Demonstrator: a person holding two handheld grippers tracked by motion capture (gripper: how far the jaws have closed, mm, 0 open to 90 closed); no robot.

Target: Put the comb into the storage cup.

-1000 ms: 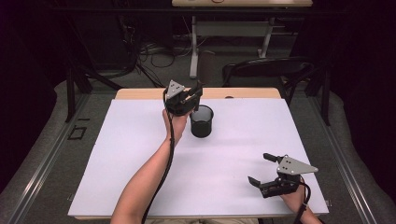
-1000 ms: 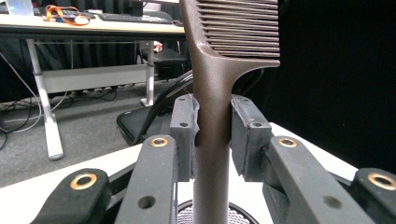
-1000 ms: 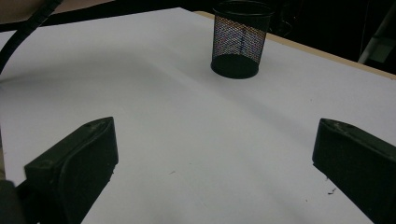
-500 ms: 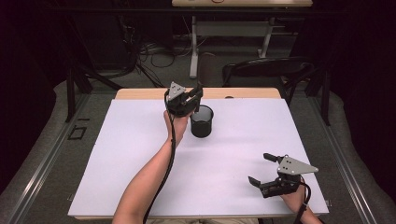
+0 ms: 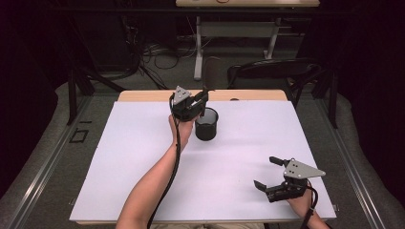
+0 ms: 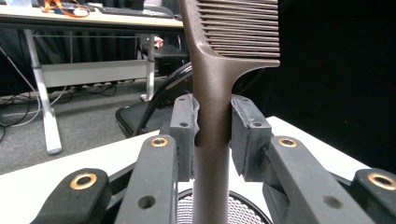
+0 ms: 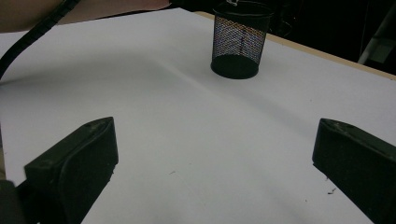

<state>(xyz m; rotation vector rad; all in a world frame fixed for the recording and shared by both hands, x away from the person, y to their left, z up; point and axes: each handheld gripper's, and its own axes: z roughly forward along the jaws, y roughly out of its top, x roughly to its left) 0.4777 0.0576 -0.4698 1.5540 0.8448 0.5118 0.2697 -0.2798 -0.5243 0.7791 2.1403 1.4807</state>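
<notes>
Open white table [image 5: 143, 157] on all sides of the mesh cup [image 5: 206, 124], the sole standing obstacle. The left tool [image 5: 198, 101] with its comb [image 6: 219, 70] occupies the space just above the cup's rim; the right tool [image 5: 270, 172] sits well apart.

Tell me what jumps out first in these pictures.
A brown comb stands upright, clamped by its handle in the left gripper, right above a black mesh cup at the far middle of the white table. The right gripper rests at the near right corner, its fingers wide apart with nothing between them.
</notes>
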